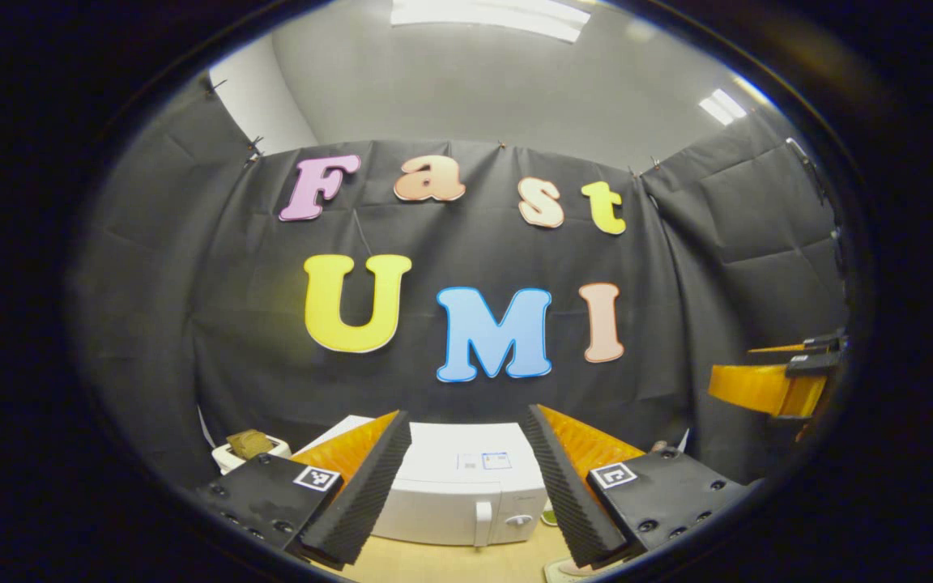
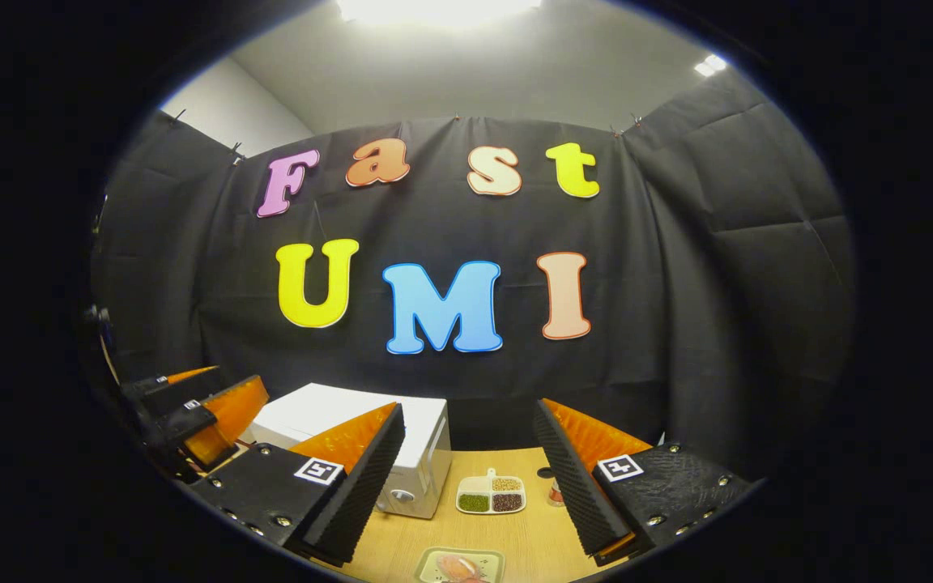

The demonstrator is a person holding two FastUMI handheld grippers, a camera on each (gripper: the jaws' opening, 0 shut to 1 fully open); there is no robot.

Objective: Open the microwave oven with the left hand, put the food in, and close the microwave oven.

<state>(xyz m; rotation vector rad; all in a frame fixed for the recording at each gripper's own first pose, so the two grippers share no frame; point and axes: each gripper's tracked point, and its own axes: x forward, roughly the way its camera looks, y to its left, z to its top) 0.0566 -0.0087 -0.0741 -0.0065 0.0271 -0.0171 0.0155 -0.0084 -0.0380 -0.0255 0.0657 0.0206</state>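
Black cloth behind worktop. Microwave door closed; food plate waits at six o'clock. Left tongs, right tongs spread, empty. Nothing done yet.

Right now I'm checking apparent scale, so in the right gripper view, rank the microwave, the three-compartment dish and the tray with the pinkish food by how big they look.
1. microwave, clearly largest.
2. three-compartment dish and tray with pinkish food: similar; the tray is nearer and cut off, so unranked.
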